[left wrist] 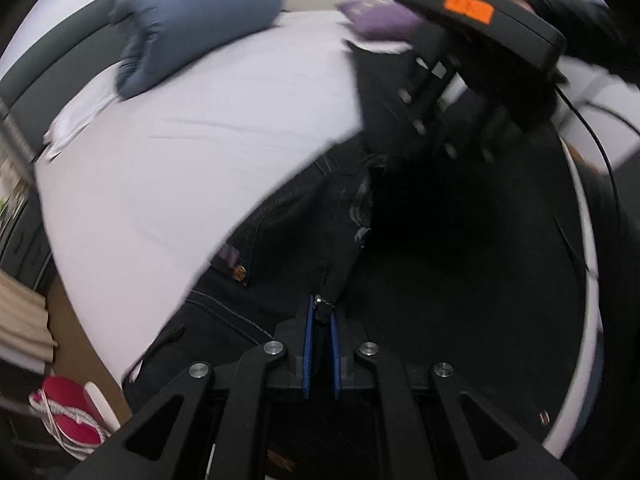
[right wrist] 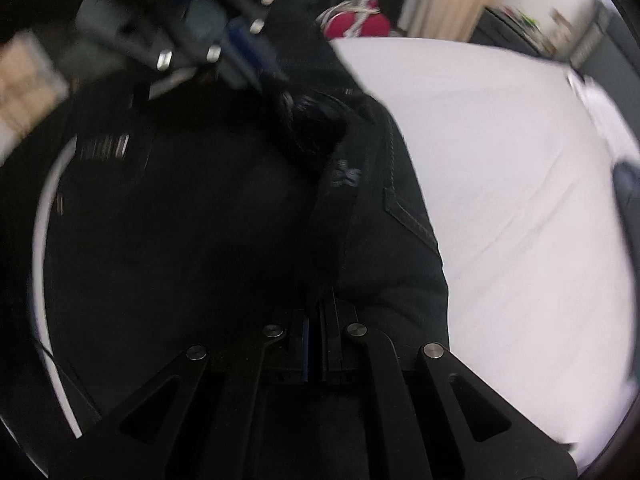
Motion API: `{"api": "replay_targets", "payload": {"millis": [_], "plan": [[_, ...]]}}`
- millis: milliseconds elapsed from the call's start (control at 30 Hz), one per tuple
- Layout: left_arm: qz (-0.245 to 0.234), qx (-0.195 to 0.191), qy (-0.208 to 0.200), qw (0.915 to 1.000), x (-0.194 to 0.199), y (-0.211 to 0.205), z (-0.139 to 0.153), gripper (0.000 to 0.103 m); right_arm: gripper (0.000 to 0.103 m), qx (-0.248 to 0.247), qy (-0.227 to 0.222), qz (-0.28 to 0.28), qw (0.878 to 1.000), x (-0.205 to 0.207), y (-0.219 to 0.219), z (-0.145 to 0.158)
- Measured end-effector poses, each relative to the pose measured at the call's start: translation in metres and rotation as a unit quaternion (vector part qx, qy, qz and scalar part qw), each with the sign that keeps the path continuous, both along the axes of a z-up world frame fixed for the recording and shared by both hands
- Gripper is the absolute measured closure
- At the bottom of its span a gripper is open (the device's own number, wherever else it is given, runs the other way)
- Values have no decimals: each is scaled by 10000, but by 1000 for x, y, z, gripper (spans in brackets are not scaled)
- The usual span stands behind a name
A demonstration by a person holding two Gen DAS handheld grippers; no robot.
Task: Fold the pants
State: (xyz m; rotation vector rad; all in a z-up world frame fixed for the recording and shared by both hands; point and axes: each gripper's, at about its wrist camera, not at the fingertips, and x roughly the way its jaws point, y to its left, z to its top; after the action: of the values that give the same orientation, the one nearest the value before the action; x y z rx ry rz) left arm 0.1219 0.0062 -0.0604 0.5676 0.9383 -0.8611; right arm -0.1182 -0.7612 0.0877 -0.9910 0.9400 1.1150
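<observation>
Surface: we are looking at a bed with a pale sheet (left wrist: 192, 148) filling the upper left of the left wrist view and the right side of the right wrist view.
Background: a blue-grey pillow (left wrist: 192, 16) is lying at the upper left, a purple cushion (left wrist: 380, 20) at the top centre, a red bag (left wrist: 68, 408) at the lower left.
Pants: dark pants (left wrist: 440, 280) are spreading across the centre and right of the left wrist view, and across the centre and left of the right wrist view.
Left gripper: we are seeing the left gripper (left wrist: 322, 316) at bottom centre, its blue pads (left wrist: 307, 336) pinched narrow on the pants edge by a metal button.
Right gripper: the right gripper (right wrist: 318, 344) is sitting at bottom centre, closed tight, dark pants cloth running up from between its jaws; the view is blurred.
Between them: pants fabric is stretching from one gripper towards the other.
</observation>
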Motion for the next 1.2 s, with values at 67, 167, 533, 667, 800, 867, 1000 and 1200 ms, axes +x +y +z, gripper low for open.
{"api": "replay_targets", "payload": {"millis": [67, 167, 533, 667, 800, 867, 1000, 1200], "plan": [[-279, 138, 78, 9995, -19, -3, -4, 96, 101, -486, -511, 496, 9963, -29, -3, -2], [-662, 331, 88, 9972, -48, -11, -7, 96, 101, -1169, -1285, 1367, 9753, -74, -6, -11], [-1495, 682, -27, 9864, -108, -39, -12, 96, 101, -2324, -2413, 2901, 8965, -159, -16, -46], [-1678, 788, 3, 9827, -119, -42, -13, 96, 101, -2433, -2488, 3101, 8847, -176, -20, -53], [-1763, 904, 19, 9802, -125, -38, -13, 96, 101, -2498, -2531, 3165, 8794, -190, -21, -62], [-1767, 892, 85, 9802, -125, -36, -12, 96, 101, -2504, -2533, 3161, 8793, -195, -20, -67], [-1803, 856, 144, 9798, -122, -32, -5, 96, 101, -2514, -2549, 3074, 8817, -206, -22, -61], [-1836, 811, 217, 9794, -120, -23, -1, 97, 101, -2563, -2587, 2934, 8839, -194, -6, -56]]}}
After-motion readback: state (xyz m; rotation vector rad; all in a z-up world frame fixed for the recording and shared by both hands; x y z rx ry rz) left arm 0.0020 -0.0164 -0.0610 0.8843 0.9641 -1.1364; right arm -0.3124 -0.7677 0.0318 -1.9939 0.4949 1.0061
